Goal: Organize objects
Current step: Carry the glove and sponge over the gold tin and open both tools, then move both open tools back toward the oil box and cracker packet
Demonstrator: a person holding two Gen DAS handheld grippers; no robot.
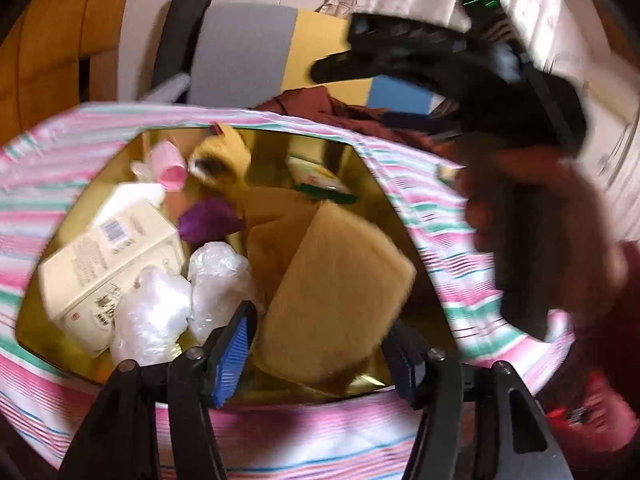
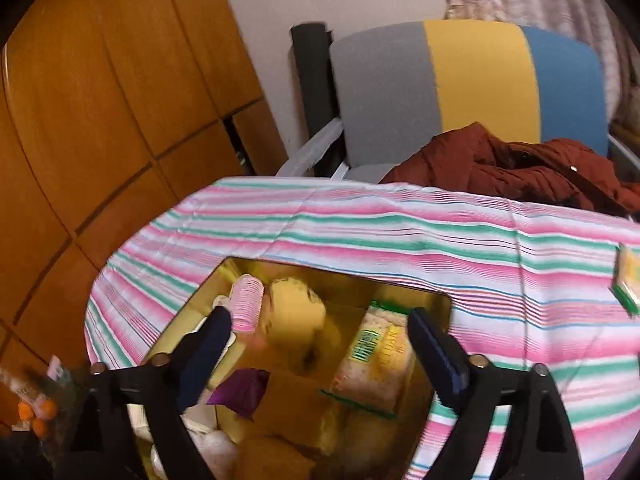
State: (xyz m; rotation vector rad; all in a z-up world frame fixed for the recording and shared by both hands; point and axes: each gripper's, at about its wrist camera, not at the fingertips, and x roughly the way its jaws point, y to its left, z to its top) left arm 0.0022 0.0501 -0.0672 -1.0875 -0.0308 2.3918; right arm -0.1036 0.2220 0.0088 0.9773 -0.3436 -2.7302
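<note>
A pink, green and white striped cloth (image 2: pixel 360 224) covers the surface, and a gold-lined open box (image 1: pixel 384 184) sits on it, filled with loose items. Behind it stands a chair with a grey, yellow and blue back (image 2: pixel 460 80), with a crumpled dark red garment (image 2: pixel 500 164) on its seat.

Inside the box, a tan furry cushion (image 1: pixel 340 300) lies at the right, a cream printed carton (image 1: pixel 108 260) at the left, and two clear crinkled plastic bundles (image 1: pixel 180 300) lie just beside the carton. A green-edged snack packet (image 2: pixel 376 356), a purple scrap (image 1: pixel 208 220) and a pink ribbed hair roller (image 2: pixel 248 304) lie further back.

The left tool (image 1: pixel 316 340) hangs over the box with its jaws standing apart, gripping nothing. The right tool (image 2: pixel 320 340) is spread wide above the packet, also empty. A small green and yellow box (image 2: pixel 628 284) lies on the cloth, apart at the right edge.
</note>
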